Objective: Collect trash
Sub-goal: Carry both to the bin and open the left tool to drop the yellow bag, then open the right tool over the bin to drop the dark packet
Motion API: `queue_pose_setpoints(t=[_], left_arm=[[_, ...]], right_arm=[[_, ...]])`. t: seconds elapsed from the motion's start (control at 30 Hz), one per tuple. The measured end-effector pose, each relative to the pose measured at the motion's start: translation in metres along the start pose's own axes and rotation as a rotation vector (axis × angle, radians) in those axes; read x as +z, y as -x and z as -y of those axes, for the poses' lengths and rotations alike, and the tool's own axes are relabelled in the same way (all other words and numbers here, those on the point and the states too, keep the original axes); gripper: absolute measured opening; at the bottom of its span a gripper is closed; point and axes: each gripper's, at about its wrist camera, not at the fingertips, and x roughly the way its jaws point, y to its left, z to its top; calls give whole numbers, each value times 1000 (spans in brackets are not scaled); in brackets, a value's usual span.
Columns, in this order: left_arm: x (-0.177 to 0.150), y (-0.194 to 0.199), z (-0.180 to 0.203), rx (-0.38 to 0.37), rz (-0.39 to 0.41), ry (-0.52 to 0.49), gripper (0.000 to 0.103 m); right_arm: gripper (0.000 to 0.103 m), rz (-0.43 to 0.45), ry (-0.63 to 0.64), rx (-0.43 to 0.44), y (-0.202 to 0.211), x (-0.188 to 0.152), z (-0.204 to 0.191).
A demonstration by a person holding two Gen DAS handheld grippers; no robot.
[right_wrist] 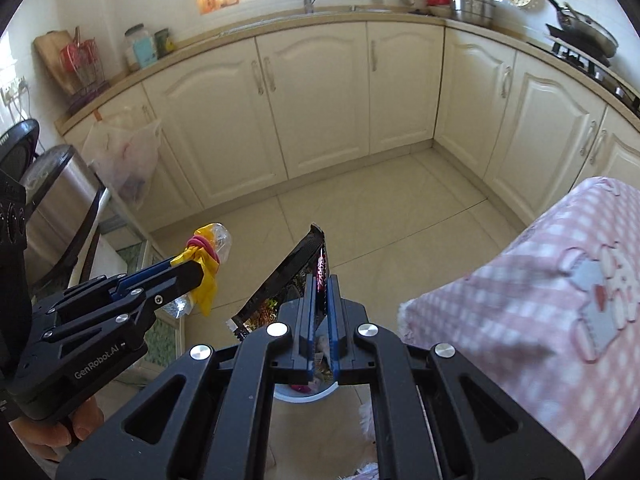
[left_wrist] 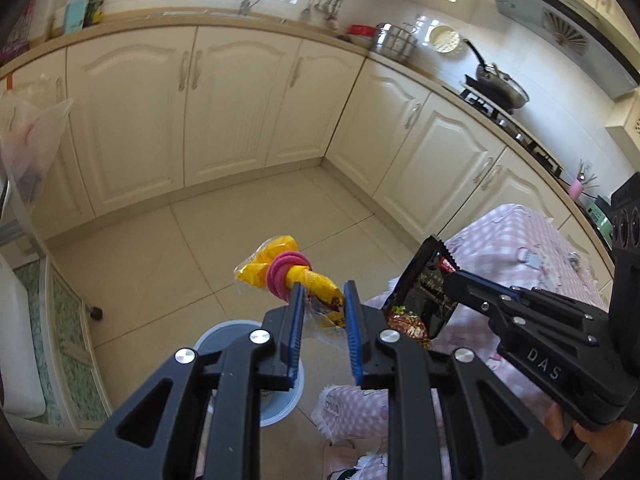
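A small round trash bin (left_wrist: 280, 408) with a pale grey rim stands on the tiled floor (left_wrist: 160, 248) directly below both grippers; in the right wrist view its mouth (right_wrist: 306, 390) shows between the finger bases, with scraps of paper and something pink inside, though the contents are too hidden to name. Beside it a pink checked cloth (right_wrist: 540, 300) covers a table or stool. A thin plastic bag (right_wrist: 124, 156) hangs from a cabinet handle with a few blurred items inside, and a steel pedal bin (right_wrist: 56, 200) stands at the left edge. The left gripper (left_wrist: 322, 300) has its blue-padded fingers (left_wrist: 297, 320) partly closed, pinching a crumpled yellow wrapper (left_wrist: 280, 268) bound with a pink hair tie (left_wrist: 286, 272); the wrapper sticks out past the fingertips, above the bin. The right gripper (right_wrist: 321, 300) has its fingers (right_wrist: 333, 312) drawn almost together, clamped on a black snack packet (right_wrist: 288, 276) that stands up on edge, its serrated top tilted to the left. The two held pieces are near each other but apart, both over the floor next to the cloth
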Motion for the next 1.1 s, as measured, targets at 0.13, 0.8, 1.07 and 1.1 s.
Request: queue_pose_setpoints(t=[0.13,0.8,1.07,1.1], left_arm=[[-3,-15,-22,24,-14,38,22],[-11,-54,-46,67,-83,75,37],[-10,-52,-46,72,-69,67,42],[-9,-51,-47,74,-67,68,42]], right_arm=[[4,-38,10,4,-25,-2,-10],[5,-124,8,20,-81,-8,-25],[5,-111,17,26,-84,-4,-32],[5,-108,16,27,-84,-3,-33]])
